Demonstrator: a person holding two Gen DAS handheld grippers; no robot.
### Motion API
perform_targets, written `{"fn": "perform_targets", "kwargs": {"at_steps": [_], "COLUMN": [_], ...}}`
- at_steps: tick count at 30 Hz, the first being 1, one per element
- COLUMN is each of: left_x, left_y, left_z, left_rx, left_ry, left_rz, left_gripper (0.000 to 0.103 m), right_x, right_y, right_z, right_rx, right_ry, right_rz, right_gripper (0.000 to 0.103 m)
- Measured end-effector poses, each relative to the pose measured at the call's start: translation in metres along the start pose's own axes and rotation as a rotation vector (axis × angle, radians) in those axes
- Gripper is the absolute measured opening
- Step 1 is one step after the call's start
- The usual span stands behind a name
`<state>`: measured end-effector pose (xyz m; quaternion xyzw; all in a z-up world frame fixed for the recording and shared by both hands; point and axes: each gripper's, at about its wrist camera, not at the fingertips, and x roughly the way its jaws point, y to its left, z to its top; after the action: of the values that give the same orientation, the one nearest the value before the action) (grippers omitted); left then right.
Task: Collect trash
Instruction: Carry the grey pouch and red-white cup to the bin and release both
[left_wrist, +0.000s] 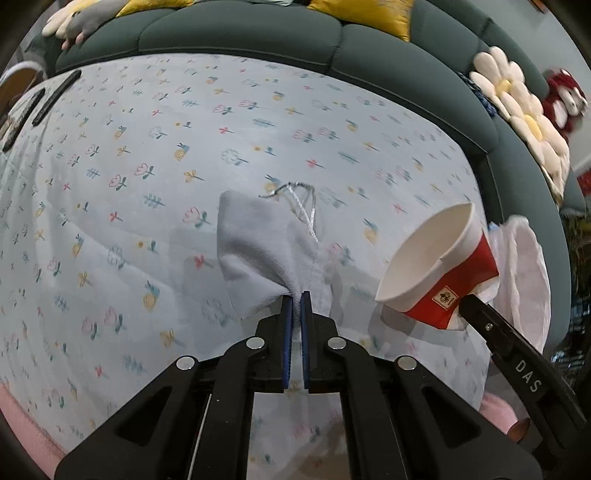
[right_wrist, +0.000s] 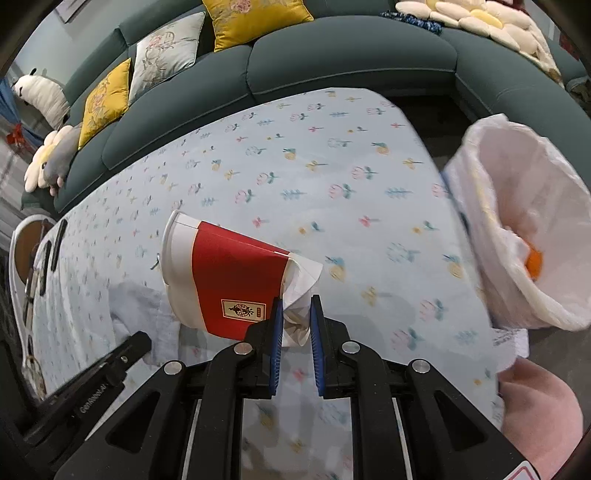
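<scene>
The left gripper (left_wrist: 296, 295) pinches a pale pouch (left_wrist: 258, 247) nearly shut, lifting it off the tablecloth (left_wrist: 147, 147). The right gripper (right_wrist: 296, 301) clamps the crumpled base of a red cup (right_wrist: 229, 280), held tilted above the cloth, near the bin (right_wrist: 517, 221) at the table's right edge. To do well, the cup should travel fully over the bin's liner before release, the grip staying firm. The cup bears a gold seal, unreadable; a gripper finger reads "DAS".

cup (right_wrist: 225, 280) left of bin (right_wrist: 524, 236), above tablecloth (right_wrist: 332, 166)
</scene>
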<state>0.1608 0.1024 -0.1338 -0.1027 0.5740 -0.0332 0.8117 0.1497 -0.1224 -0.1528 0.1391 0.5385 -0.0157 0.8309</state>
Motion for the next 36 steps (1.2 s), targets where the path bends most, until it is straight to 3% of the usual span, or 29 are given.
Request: {"fn": "perform_targets", "kwargs": {"at_steps": [16, 36], "left_x": [-0.052, -0.103], "left_y": [-0.079, -0.193], "left_z": [-0.049, -0.063], "left_rx": [0.2, 0.423], "left_ry": [-0.078, -0.198], "left_rz": [-0.031, -0.102], "left_gripper": [0.004, 0.004], "right_x": [-0.074, -0.151], "right_y": [-0.078, -0.146], "right_z": [-0.053, -0.043], "right_rx": [0.083, 0.112], "right_ry": [-0.108, -0.283], "right_rz": [-0.027, -0.108], "right_gripper": [0.013, 0.013]}}
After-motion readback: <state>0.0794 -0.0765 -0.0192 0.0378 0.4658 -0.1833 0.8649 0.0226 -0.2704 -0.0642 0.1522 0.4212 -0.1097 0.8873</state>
